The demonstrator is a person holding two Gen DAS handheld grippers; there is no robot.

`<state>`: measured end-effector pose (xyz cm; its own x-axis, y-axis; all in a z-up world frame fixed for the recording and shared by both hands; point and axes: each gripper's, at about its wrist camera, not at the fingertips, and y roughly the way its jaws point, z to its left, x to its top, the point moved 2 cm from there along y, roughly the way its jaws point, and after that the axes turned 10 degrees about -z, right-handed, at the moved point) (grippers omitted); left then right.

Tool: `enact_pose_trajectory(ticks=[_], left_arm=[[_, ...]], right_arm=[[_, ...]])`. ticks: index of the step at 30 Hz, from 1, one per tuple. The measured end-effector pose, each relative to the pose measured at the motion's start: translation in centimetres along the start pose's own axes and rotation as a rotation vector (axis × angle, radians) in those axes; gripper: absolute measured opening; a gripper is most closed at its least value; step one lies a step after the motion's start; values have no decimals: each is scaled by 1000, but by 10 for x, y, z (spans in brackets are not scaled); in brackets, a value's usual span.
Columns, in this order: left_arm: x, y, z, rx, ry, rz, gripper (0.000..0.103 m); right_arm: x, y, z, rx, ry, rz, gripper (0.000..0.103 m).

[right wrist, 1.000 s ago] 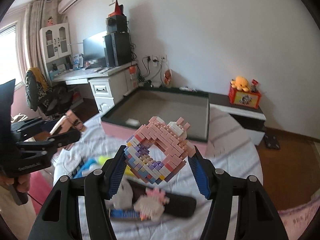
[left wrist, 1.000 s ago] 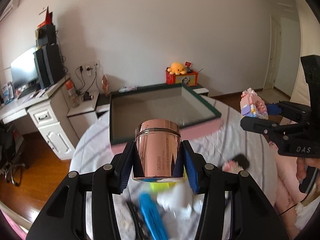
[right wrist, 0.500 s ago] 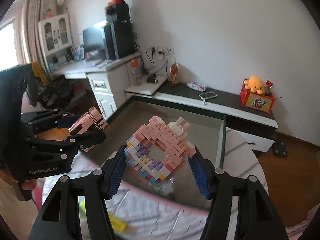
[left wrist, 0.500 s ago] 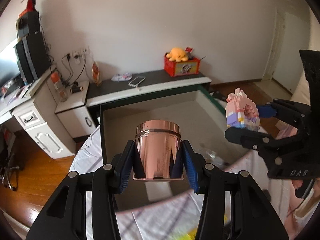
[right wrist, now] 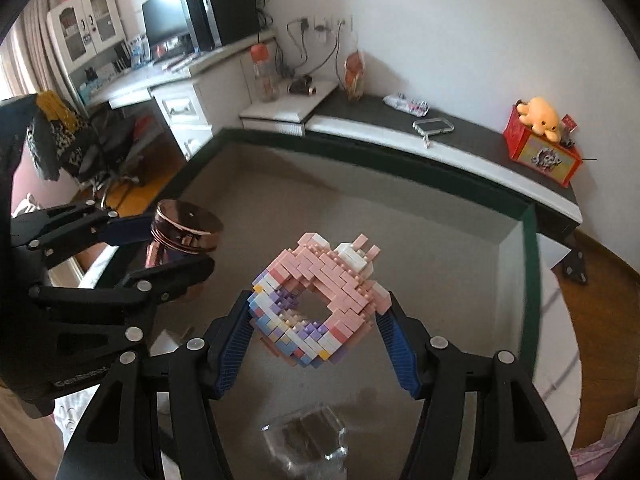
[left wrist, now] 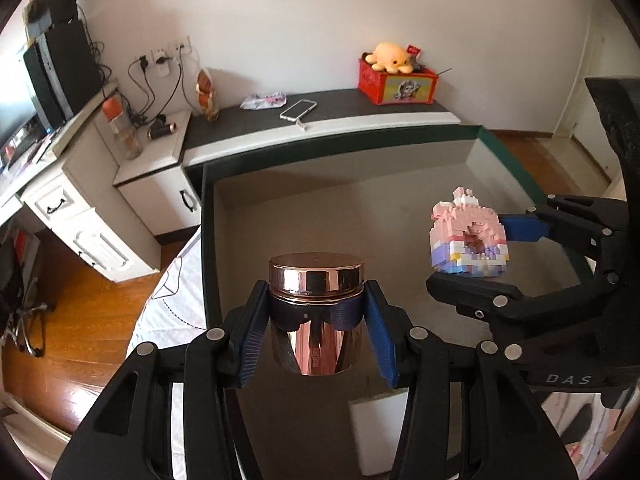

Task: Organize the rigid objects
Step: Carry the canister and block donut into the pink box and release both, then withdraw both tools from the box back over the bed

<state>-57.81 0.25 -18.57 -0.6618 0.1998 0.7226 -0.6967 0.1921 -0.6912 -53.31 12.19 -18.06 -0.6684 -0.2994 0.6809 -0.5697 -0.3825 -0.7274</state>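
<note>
Rose-gold metal jar (left wrist: 316, 312) stands upright in the left tongs (left wrist: 316, 334), gripped at frame centre. Pink-and-purple brick ring (right wrist: 318, 304) is clamped in the right tongs (right wrist: 316, 322). Both hang directly above the grey floor of the dark-green-rimmed tray (left wrist: 206, 216), which lies below them.

"DAS" on right tool (left wrist: 470, 254) body

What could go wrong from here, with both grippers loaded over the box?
1. The glossy jar is pinched only near its lid by the left gripper; it might slip.
2. The brick donut in the right gripper could shed bricks if dropped.
3. A clear item already lies in the box beneath the donut; they could collide.
</note>
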Motion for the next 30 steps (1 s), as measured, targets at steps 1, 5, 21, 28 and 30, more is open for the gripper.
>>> enact_pose_trajectory(ticks=[1, 5, 21, 28, 30], left_arm=[[-1, 3, 1, 5, -1, 7, 48], [-2, 9, 3, 28, 6, 9, 48], [-11, -78, 0, 82, 8, -141, 94], [-37, -161, -18, 144, 36, -288, 102], [-46, -184, -23, 151, 42, -325, 103]], right_arm=[[0, 5, 1, -3, -4, 14, 63], [-2, 9, 1, -17, -5, 40, 63], [-7, -56, 11, -60, -5, -95, 82], [-16, -127, 39, -98, -60, -254, 86], [-25, -154, 50, -104, -78, -311, 87]])
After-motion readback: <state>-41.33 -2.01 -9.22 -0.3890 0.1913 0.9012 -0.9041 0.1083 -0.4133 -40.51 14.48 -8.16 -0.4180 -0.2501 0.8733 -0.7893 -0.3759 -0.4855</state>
